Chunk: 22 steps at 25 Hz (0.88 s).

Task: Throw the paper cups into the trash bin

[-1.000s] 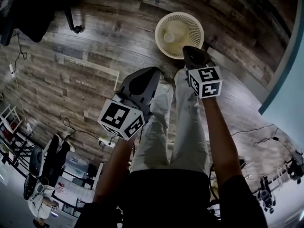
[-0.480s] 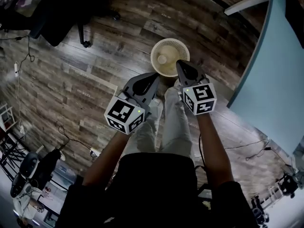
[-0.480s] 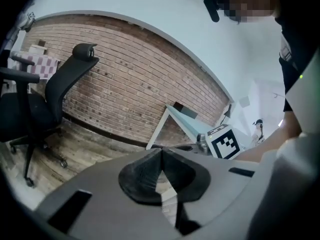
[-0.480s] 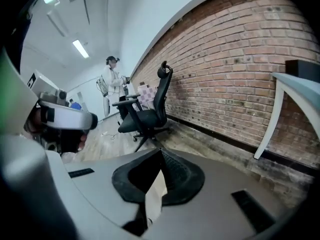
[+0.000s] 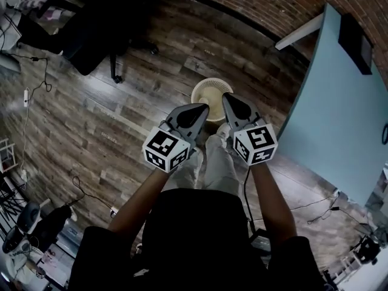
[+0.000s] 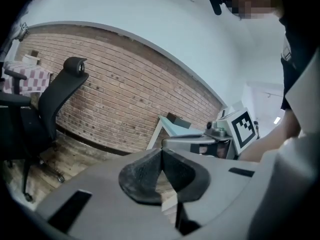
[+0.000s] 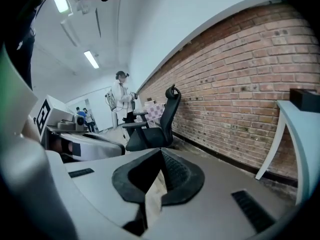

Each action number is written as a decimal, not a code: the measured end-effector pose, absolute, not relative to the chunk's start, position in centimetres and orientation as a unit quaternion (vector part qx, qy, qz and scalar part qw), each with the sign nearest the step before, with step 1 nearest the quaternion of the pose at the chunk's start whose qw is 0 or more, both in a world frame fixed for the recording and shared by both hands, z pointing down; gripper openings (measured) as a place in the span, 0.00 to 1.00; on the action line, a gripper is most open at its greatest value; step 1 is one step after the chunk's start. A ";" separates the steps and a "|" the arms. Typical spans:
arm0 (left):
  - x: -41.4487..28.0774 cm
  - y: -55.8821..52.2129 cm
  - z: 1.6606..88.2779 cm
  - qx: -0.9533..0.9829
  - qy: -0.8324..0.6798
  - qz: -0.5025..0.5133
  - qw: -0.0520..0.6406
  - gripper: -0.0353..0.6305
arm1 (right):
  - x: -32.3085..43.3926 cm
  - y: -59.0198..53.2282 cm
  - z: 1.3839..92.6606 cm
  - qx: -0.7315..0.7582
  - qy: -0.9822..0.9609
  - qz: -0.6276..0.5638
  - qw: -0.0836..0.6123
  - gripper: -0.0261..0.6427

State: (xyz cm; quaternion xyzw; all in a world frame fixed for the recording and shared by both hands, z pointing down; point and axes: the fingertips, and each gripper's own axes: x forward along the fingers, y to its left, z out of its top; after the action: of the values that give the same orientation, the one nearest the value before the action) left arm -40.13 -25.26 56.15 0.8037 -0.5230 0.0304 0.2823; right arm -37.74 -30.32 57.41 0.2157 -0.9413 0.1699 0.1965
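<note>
Cream trash bin (image 5: 211,91) sits below left gripper (image 5: 202,107) and right gripper (image 5: 226,97), both pressed together on nothing; no loose paper cups visible, task looks done.

Your left gripper (image 5: 202,107) and right gripper (image 5: 225,96) are grey with black pads, and each carries a cube of black-and-white square markers. Just beyond them the bin (image 5: 209,90) is cream lattice on a streaky brown-grey plank floor (image 5: 121,114). The table (image 5: 339,102) on your right is pale blue, and the far wall (image 5: 285,5) is red-brown brick.
</note>
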 end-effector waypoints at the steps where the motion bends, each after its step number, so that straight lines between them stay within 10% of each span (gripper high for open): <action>1: -40.3 -25.2 55.4 0.805 -0.523 0.026 0.280 0.06 | -37.8 -30.2 56.3 0.217 -0.943 0.165 0.192 0.05; 22: -45.5 -21.8 44.4 0.797 -0.569 -0.045 0.196 0.06 | -41.9 -24.9 42.2 0.200 -0.969 0.096 0.111 0.05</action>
State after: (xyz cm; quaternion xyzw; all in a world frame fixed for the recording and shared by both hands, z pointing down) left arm -45.54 -21.75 44.36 0.7972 -0.5690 -0.0452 0.1965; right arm -41.89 -24.87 42.21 0.1996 -0.9688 0.0958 0.1114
